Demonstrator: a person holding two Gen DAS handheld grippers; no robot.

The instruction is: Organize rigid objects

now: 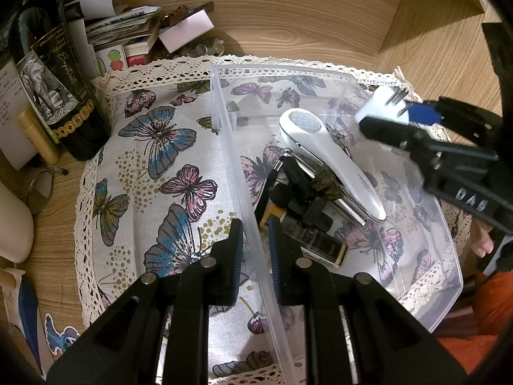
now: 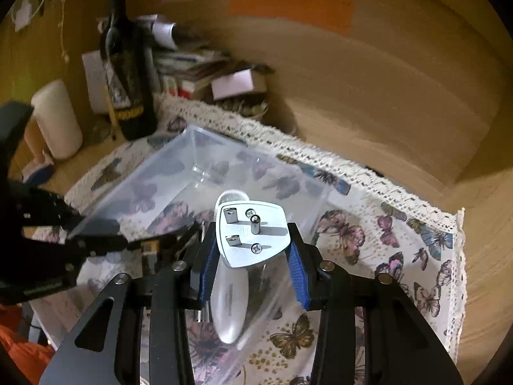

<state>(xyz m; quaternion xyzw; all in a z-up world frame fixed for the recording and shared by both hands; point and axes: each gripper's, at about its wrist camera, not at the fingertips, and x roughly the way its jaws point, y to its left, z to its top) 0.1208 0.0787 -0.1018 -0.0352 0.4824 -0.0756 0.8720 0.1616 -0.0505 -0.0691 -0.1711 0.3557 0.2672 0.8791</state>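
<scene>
A clear plastic bin (image 1: 224,147) (image 2: 144,173) stands on a butterfly-print cloth (image 1: 160,160). My left gripper (image 1: 256,250) (image 2: 96,243) is shut on the bin's near side wall, one finger inside and one outside. In the bin lie a white handheld device (image 1: 333,163) (image 2: 229,301), several black items (image 1: 301,192) and a black and gold case (image 1: 323,243). My right gripper (image 2: 253,240) (image 1: 391,112) is shut on a white plug adapter (image 2: 253,234) (image 1: 381,102), prongs pointing away, held above the bin's far right part.
A dark wine bottle (image 1: 61,96) (image 2: 128,73) and a heap of papers and small boxes (image 1: 128,25) stand at the cloth's far left. A white cylinder (image 2: 56,118) is beside the bottle. Wooden walls (image 1: 288,9) close the back. A person's fingers (image 1: 481,240) show at right.
</scene>
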